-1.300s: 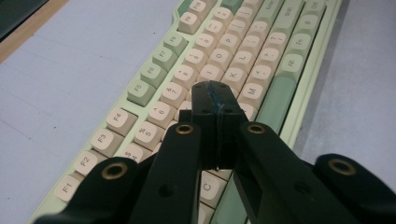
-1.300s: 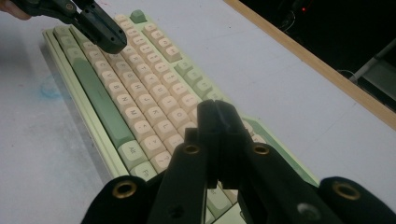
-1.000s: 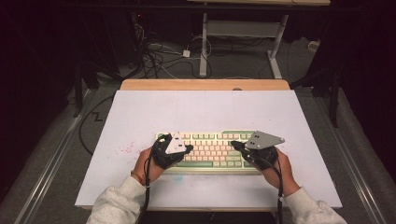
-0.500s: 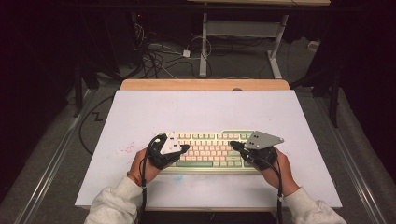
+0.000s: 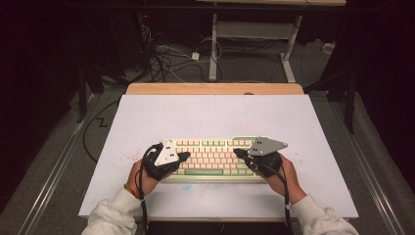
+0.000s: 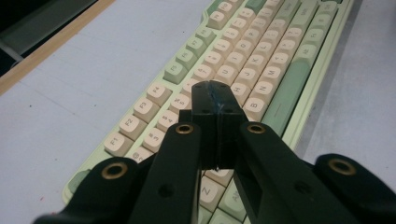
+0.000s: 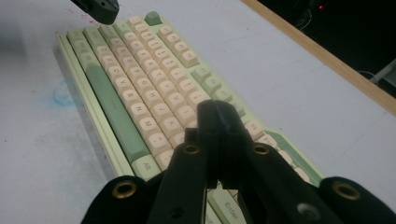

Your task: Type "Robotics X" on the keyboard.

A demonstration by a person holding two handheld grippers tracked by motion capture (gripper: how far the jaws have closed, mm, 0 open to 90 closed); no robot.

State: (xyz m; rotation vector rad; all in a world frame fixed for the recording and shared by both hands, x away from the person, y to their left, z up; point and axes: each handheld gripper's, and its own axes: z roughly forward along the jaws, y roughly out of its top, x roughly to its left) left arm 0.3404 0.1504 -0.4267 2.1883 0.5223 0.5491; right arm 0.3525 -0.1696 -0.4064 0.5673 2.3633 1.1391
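A green keyboard (image 5: pixel 215 156) with cream keys lies on the white table near its front edge. My left gripper (image 5: pixel 184 155) hovers over the keyboard's left end, jaws pressed together with nothing between them. In the left gripper view the shut left gripper (image 6: pixel 215 93) points over the middle letter rows of the keyboard (image 6: pixel 280 51). My right gripper (image 5: pixel 237 152) is over the keyboard's right part, also shut and empty. In the right gripper view the right gripper (image 7: pixel 218 109) sits above keys near the right side of the keyboard (image 7: pixel 135 93), and the left gripper's tip (image 7: pixel 98 9) shows at the far end.
The white table top (image 5: pixel 215 117) has a wooden strip (image 5: pixel 215 88) along its far edge. Faint pink and blue stains mark the surface near the keyboard. Cables and desk legs lie on the dark floor (image 5: pixel 195 54) beyond. Both hands rest at the table's front edge.
The left gripper has shifted slightly left and toward the keyboard's left end. The right gripper has barely moved.
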